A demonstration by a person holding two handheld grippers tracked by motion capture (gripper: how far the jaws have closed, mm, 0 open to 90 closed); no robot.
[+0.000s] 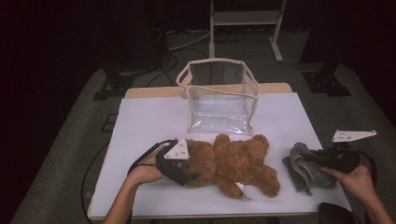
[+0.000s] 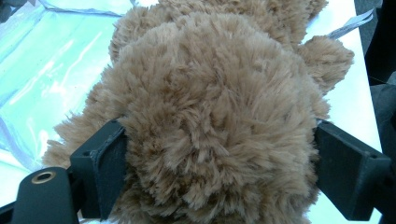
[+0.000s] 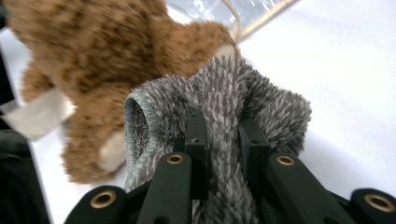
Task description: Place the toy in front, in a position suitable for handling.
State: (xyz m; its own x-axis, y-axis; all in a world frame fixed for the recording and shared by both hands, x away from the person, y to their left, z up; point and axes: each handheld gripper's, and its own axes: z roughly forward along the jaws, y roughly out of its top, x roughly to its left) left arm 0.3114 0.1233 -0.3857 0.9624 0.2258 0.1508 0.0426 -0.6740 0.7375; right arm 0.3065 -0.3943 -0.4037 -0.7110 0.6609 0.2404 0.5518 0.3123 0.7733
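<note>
- Plush brown fur lay closest to the left claw's camera: the left claw (image 1: 187,176) stood spread wide around the head of the teddy bear (image 1: 233,163), one black jaw pressed into the fur on each side, so the head was clamped between them.
- That bear lay flat on the white table (image 1: 140,121), near its front edge, with its long axis running across the table from the person's left to right: head toward the left claw, legs toward the right side.
- At the right, the right claw (image 1: 312,157) was nearly pressed together, pinching a fold of the grey fuzzy cloth (image 3: 219,93) between its narrow jaws; in the high view the cloth (image 1: 303,170) rested on the table just beside the bear's legs, apart from them or barely touching, I could not tell which.
- Farther back, a clear bag (image 1: 219,95) with cream trim stood upright with its mouth open upward, behind the bear's middle and close to it.
- As I judged it, the coming move turned on this: the bag lay beyond both claws, away from the person, the left one nearer to it with the bear, and the bear's length looked about as long as the bag's opening was wide, so it would likely need tipping head-up or feet-first to go in.
- Nothing stood between the bear and the bag; a paper tag (image 1: 240,188) stuck out near the bear's leg.
</note>
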